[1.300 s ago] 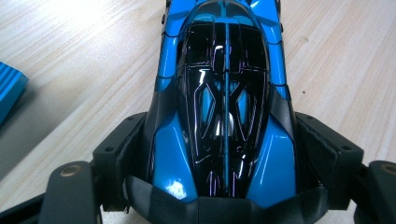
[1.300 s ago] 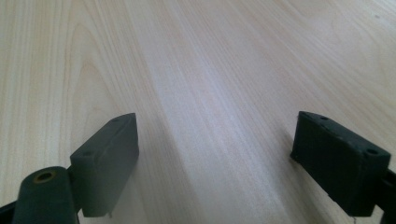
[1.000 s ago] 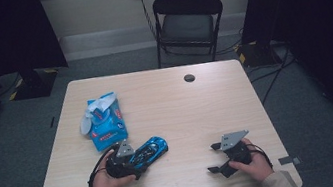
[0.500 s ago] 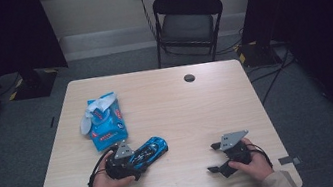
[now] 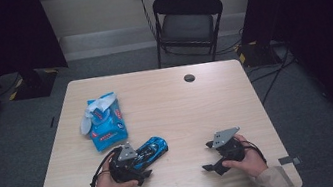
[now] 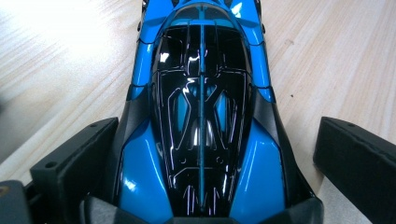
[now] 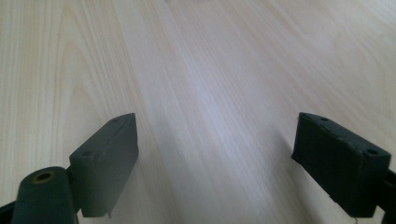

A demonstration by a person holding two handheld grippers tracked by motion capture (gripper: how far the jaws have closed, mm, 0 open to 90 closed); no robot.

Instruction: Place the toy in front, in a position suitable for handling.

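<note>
A blue and black toy car lies on the table's near left part, nose toward the back right. My left gripper straddles its rear. In the left gripper view the car sits between the jaws, which have just been opening. The right pad stands clear of the bodywork and the left pad lies close beside it. My right gripper rests low at the near right, open, pointing left. Bare wood lies between its pads.
A blue packet of wipes with its flap up lies behind the car on the wooden table. A round cable hole sits near the far edge. A black folding chair stands beyond the table.
</note>
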